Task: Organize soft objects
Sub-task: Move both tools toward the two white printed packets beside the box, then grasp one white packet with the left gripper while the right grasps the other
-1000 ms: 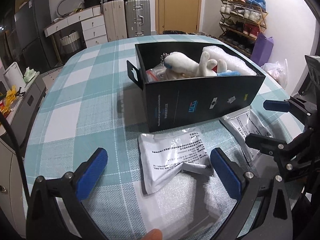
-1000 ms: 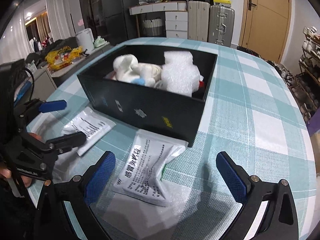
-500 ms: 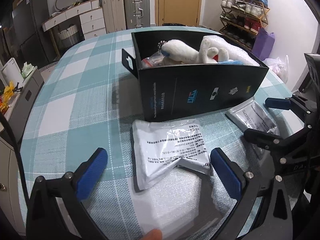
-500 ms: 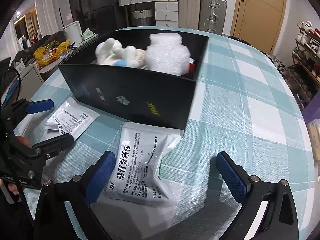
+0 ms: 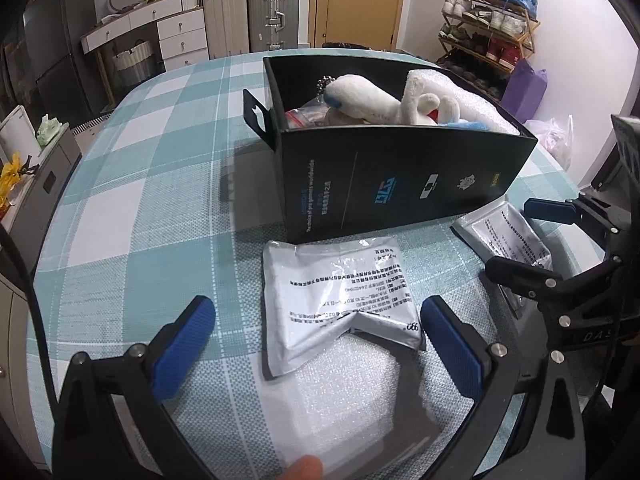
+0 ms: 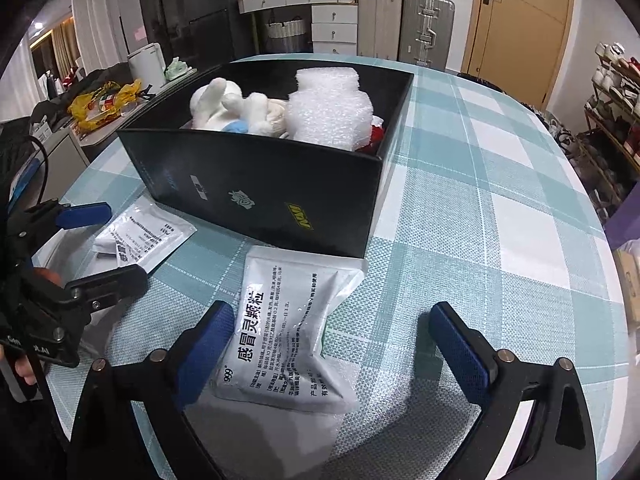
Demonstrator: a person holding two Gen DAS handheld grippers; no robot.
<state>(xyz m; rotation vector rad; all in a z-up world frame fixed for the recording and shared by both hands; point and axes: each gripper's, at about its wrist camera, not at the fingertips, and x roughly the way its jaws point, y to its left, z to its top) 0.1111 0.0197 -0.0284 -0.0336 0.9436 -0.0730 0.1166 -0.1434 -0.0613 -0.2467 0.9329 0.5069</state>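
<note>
In the left wrist view, the left gripper (image 5: 316, 336) is seen with its blue-padded fingers (image 5: 184, 344) wide apart and clamped on nothing. Between them, on the checked bench (image 5: 160, 208), a silver sachet (image 5: 340, 300) lies partly on a white foam sheet (image 5: 340, 396). Rows of small black print are seen on the sachet, too fine to be read, and "999" is made out at its near corner. Just beyond it a black box (image 5: 400, 184) stands, holding a white plush toy (image 5: 368, 100) and a roll of foam wrap (image 5: 472, 100). On the box wall a line ending in "gamers worldwide" and several small logos are printed. A second sachet (image 5: 504, 232) lies beside the box, between the fingers of the right gripper (image 5: 524, 240) at the right edge.

In the right wrist view, the right gripper (image 6: 332, 344) has its fingers (image 6: 208, 340) well apart and closing, with the "999" sachet (image 6: 288, 332) lying between them, the left pad at or just beside its edge. Large Chinese characters run down its face. The box (image 6: 272, 184) shows a yellow logo and a white emblem. The left gripper (image 6: 100, 244) is held spread over the other sachet (image 6: 148, 236).
</note>
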